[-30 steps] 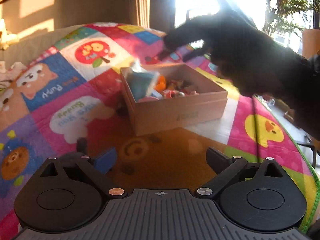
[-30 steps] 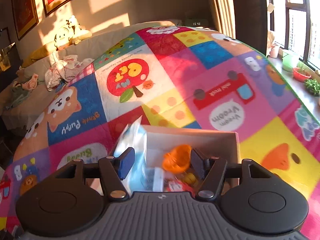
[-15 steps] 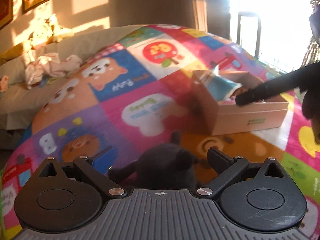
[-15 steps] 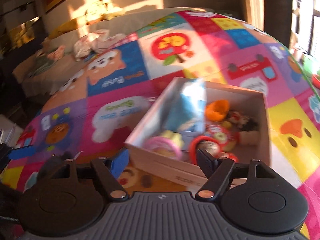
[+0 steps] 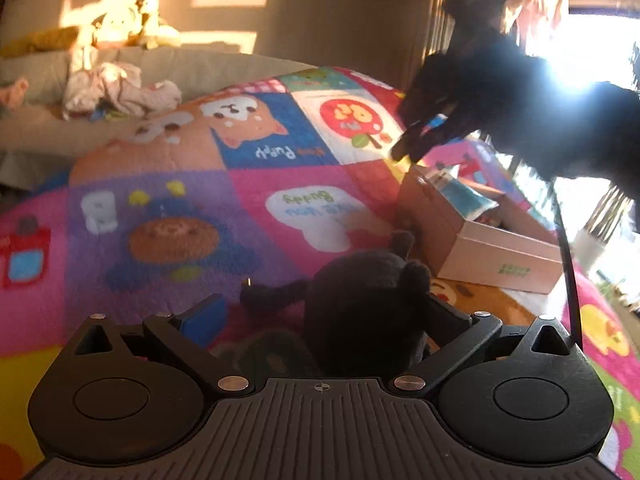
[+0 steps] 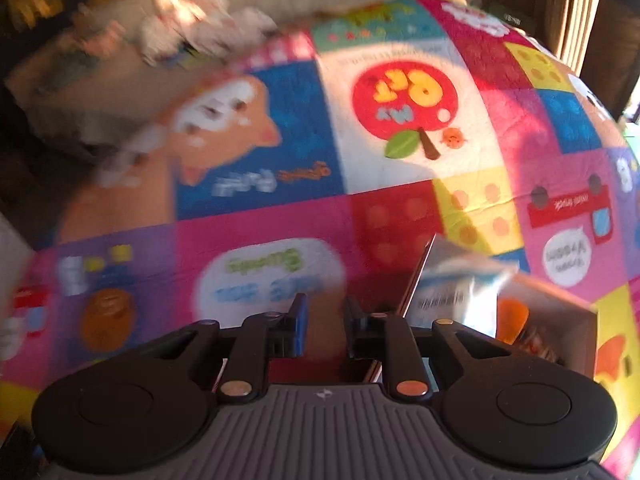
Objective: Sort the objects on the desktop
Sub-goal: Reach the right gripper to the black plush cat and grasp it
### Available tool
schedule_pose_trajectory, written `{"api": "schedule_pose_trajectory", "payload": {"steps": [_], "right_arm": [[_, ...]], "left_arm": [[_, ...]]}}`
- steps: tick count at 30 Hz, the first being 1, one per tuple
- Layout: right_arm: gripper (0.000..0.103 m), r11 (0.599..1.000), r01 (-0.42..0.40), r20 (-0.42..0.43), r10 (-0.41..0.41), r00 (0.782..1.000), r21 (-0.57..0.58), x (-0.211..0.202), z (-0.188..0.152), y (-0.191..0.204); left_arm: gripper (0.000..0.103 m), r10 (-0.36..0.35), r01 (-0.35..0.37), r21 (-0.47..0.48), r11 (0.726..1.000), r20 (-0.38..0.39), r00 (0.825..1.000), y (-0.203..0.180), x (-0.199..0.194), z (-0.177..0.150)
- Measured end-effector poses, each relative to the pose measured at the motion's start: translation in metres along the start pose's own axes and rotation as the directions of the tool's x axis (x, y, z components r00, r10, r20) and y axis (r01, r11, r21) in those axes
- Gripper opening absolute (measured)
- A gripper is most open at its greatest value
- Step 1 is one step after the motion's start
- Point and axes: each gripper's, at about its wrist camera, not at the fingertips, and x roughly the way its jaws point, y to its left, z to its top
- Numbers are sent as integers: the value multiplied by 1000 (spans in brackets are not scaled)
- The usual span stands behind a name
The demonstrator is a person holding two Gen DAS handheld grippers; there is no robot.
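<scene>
A dark grey plush toy lies on the colourful play mat, between the wide-open fingers of my left gripper, nearer the right finger. A cardboard box holding a blue packet and several small toys stands to the right of it. My right gripper hangs in the air above the box's far left corner. In the right wrist view the right gripper has its jaws partly closed with nothing between them, above the box's left edge. An orange toy shows inside.
A grey sofa with crumpled clothes and a plush animal lies beyond the mat. A bright window is at the right, and glare blurs that side.
My left gripper has moved closer, so the plush toy now sits between its fingers. My right gripper has lifted away from the box, swung left, and its jaws have narrowed.
</scene>
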Motion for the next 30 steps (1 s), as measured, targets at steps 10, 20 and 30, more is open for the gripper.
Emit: {"api": "schedule_pose_trajectory", "payload": {"steps": [10,20,30], "right_arm": [[13,944,313,-162,-327,931,-107,119,30,6],[13,951,228,-251,-278,927,-211,101,-2,28],[13,933,-90,-363,-46,931,-348,2,-109,63]], "left_arm": [[103,-58,62,-114,992,37,998,18,-4,-3],[103,-67,71,-162,984,33,997,25,-2,-3],[103,-60,61,-179,982,14,998,27,1,-2]]}}
